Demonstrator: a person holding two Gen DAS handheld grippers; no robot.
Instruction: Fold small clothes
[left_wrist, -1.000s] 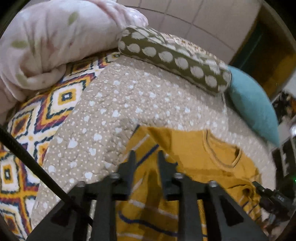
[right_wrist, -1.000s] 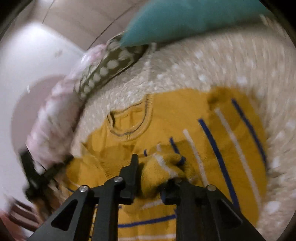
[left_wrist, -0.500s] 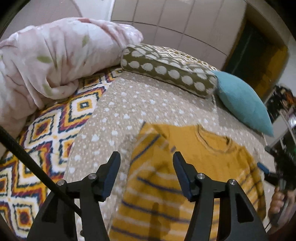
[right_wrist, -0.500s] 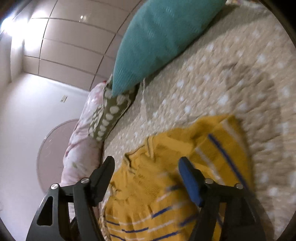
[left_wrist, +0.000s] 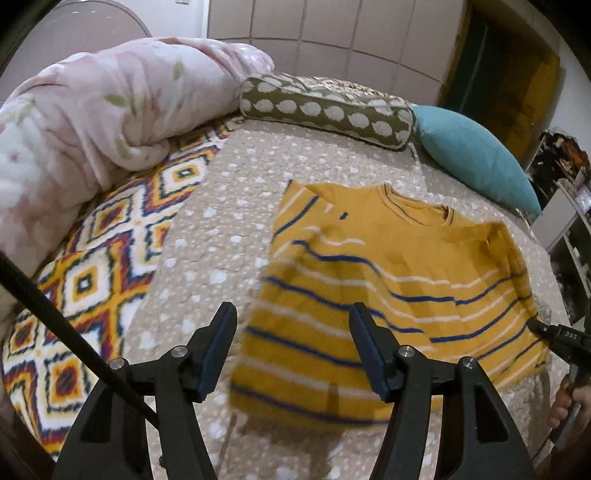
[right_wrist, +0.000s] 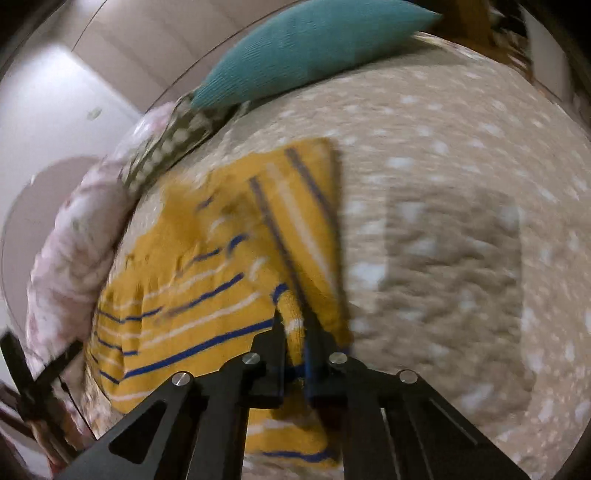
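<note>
A small mustard-yellow sweater (left_wrist: 388, 280) with blue and white stripes lies on the beige dotted bedspread (left_wrist: 236, 206), both sleeves folded in over the body. My left gripper (left_wrist: 291, 339) is open and empty, hovering over the sweater's lower left part. My right gripper (right_wrist: 294, 325) is shut on a bunched fold of the sweater (right_wrist: 207, 280) at its right edge. The right gripper also shows at the far right of the left wrist view (left_wrist: 554, 332).
A pink floral duvet (left_wrist: 92, 122) is piled at the left. An olive dotted bolster (left_wrist: 325, 107) and a teal cushion (left_wrist: 476, 155) lie along the head of the bed. A diamond-patterned blanket (left_wrist: 92, 273) covers the left side. Bare bedspread (right_wrist: 461, 229) lies right of the sweater.
My left gripper opened, let go of the sweater and pulled back. My right gripper opened half a second ago and is now shut on the sweater's right edge.
</note>
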